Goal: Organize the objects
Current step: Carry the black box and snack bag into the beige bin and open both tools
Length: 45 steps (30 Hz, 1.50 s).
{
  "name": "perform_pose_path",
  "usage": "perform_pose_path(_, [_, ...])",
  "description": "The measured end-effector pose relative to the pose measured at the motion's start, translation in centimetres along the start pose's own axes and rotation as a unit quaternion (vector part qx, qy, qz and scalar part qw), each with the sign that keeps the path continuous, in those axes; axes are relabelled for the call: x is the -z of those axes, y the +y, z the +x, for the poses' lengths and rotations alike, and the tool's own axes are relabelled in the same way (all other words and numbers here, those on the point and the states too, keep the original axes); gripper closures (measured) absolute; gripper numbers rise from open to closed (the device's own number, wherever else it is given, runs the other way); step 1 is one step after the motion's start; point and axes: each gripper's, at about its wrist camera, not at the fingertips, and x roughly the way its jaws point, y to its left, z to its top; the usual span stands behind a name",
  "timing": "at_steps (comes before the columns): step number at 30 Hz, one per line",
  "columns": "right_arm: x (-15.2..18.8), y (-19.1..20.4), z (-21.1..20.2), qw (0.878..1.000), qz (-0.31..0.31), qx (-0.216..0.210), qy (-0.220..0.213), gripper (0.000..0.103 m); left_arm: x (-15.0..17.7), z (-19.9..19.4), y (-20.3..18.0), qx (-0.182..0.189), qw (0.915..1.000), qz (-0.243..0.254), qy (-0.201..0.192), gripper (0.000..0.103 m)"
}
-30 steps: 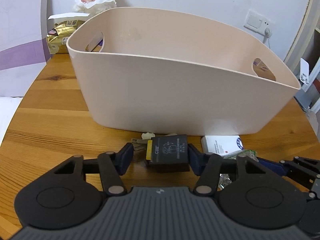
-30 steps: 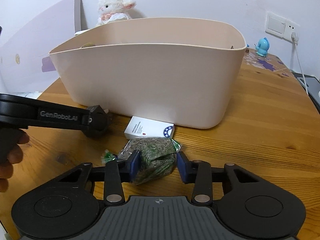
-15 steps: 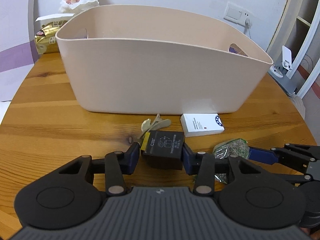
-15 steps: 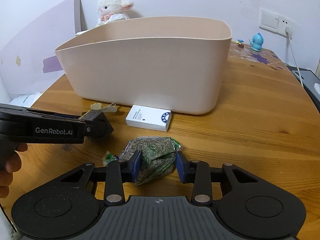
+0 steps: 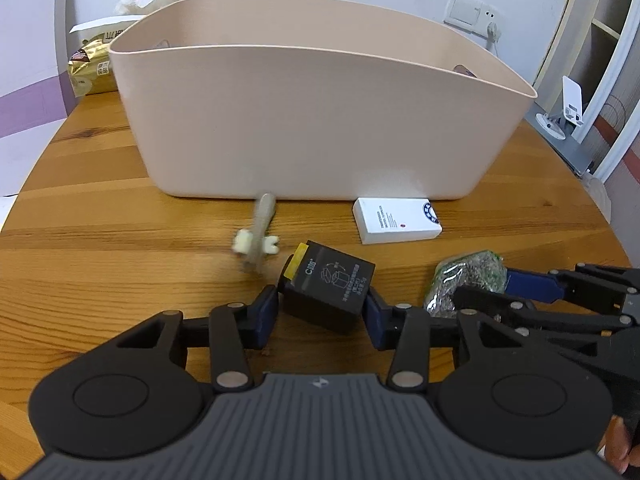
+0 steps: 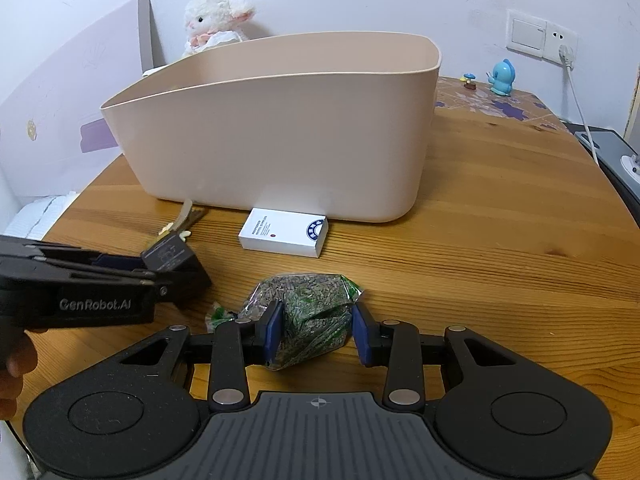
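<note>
The left gripper (image 5: 322, 310) holds a small black box (image 5: 330, 290) between its blue pads, tilted, with a yellow edge at its upper left; I cannot tell if the box touches the wooden table (image 5: 100, 240) or is just above it; the right gripper (image 6: 318, 334) holds a clear bag of green-grey dried bits (image 6: 308, 314), and the bag bulges between the two pads; both held things are near the front edge of the table, side by side, a little apart; the large beige bin (image 5: 312, 120) stands toward the middle of the table; a white flat box (image 5: 398, 220) lies just in front of the bin wall; a pale clip-like thing (image 5: 258, 236), blurred, is left of the white box; behind the bin, at the back edge, a plush lamb (image 6: 218, 20) sits, and a gold packet (image 5: 92, 68) is beside it.
</note>
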Motion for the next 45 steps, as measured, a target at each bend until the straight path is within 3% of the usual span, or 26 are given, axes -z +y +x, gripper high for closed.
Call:
perform_pose_path(9, [0.5, 0.5, -2.2, 1.000, -0.009, 0.000, -0.016, 0.071, 1.3, -2.6, 0.6, -0.014, 0.9997, -0.007, -0.019, 0.057])
perform_pose_path(19, [0.4, 0.7, -8.3, 0.996, -0.010, -0.005, -0.089, 0.071, 2.0, -8.5, 0.8, -0.031, 0.9965, -0.009, -0.077, 0.057])
perform_pose_path(29, [-2.8, 1.2, -12.4, 0.987, -0.014, -0.003, -0.163, 0.071, -0.1, -14.0, 1.5, -0.049, 0.9874, -0.020, -0.149, 0.057])
perform_pose_path(36, [-5.9, 0.7, -12.3, 0.981, -0.003, 0.003, -0.193, 0.071, -3.1, -14.3, 1.9, -0.057, 0.9838, -0.016, -0.169, 0.057])
perform_pose_path(45, [-9.9, -1.0, -8.8, 0.981, 0.010, 0.014, -0.194, 0.071, -8.2, -10.8, 2.4, -0.064, 0.9845, -0.011, -0.163, 0.057])
